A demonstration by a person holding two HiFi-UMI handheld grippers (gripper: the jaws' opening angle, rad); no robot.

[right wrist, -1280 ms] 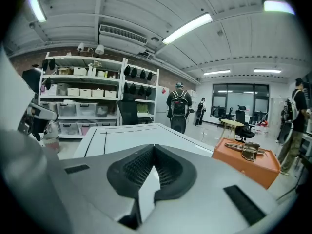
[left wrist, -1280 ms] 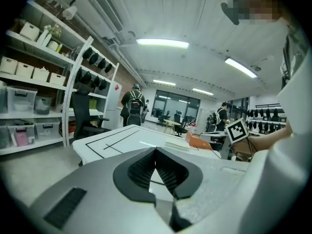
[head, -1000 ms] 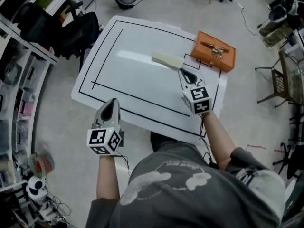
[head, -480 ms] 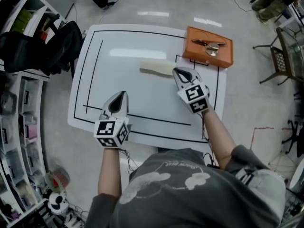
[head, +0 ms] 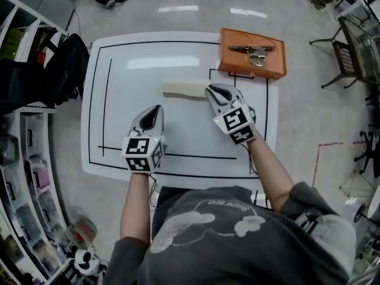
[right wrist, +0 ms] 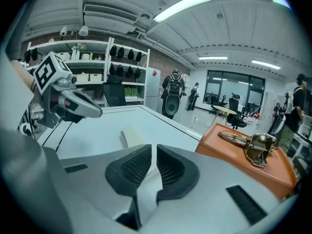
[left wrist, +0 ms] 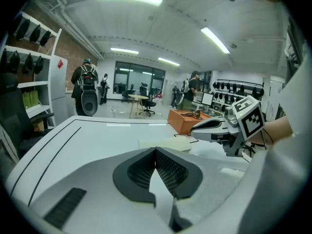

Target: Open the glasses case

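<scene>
On a white matte tabletop (head: 130, 82), the left gripper (head: 157, 108), jaws closed and empty, waits near a smooth cream oblong glasses case (head: 185, 88) lying left to right. The right gripper (head: 209, 90), nearer, points at its right end, jaws opening slightly, nothing between them.

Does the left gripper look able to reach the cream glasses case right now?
Probably yes. Only bare table lies between the left gripper and the glasses case. The right gripper, fingers opening with nothing between them, sits at the case's right end, leaving the left end free.
</scene>
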